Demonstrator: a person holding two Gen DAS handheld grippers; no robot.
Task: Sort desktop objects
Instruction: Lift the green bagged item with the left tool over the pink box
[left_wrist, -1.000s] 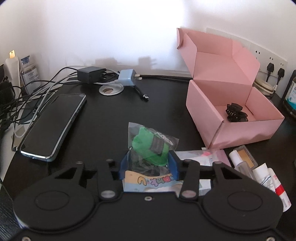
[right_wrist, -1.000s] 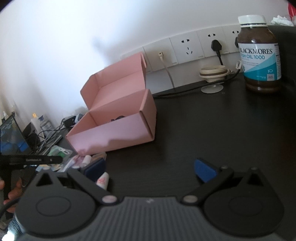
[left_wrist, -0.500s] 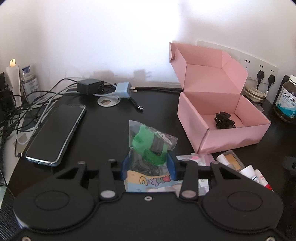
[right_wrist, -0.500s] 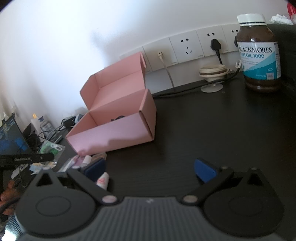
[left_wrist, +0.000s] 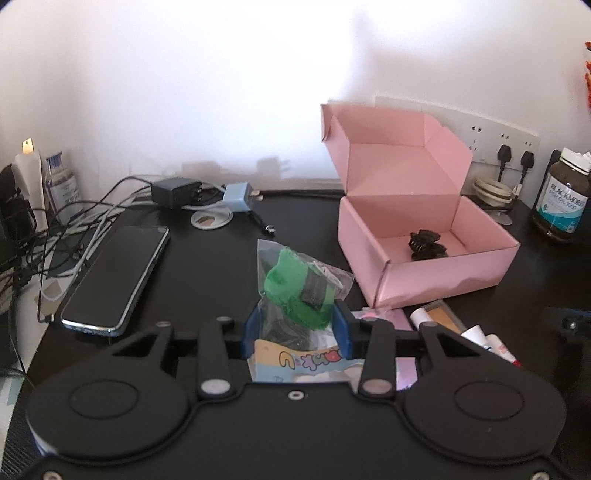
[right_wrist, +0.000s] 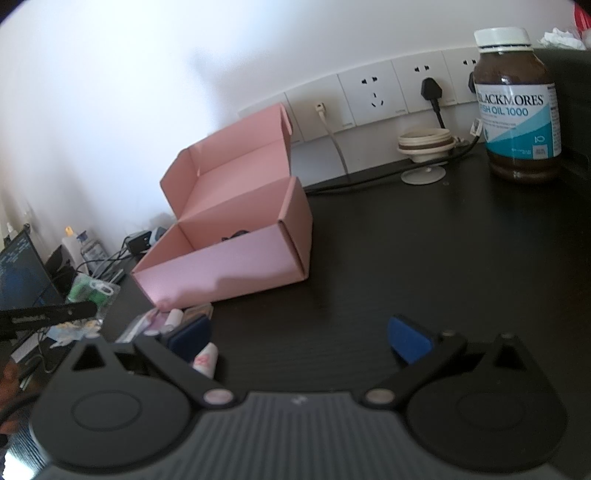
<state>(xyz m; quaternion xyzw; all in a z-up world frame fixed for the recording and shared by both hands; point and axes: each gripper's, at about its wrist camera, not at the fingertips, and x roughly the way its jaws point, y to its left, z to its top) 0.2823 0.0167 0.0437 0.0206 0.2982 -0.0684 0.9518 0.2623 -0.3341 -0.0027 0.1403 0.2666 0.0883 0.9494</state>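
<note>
Plastic bag with the green toy stands upright, pinched between the blue pads of the left gripper, with the open pink box ahead to its right, while the right gripper idles wide open and empty.

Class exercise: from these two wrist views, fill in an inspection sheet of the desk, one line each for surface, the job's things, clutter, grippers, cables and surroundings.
Surface: black desk, dark and glossy.
Job's things: open pink box holding a black hair clip; clear packet with a green item; small cosmetics lying in front of the box.
Clutter: phone face up; fish oil bottle upright by the wall.
Grippers: left gripper fingers closed on the packet; right gripper open, nothing between its fingers.
Cables: tangle with chargers at the desk's rear left; plugs in wall sockets.
Surroundings: white wall; laptop screen at the left edge.
</note>
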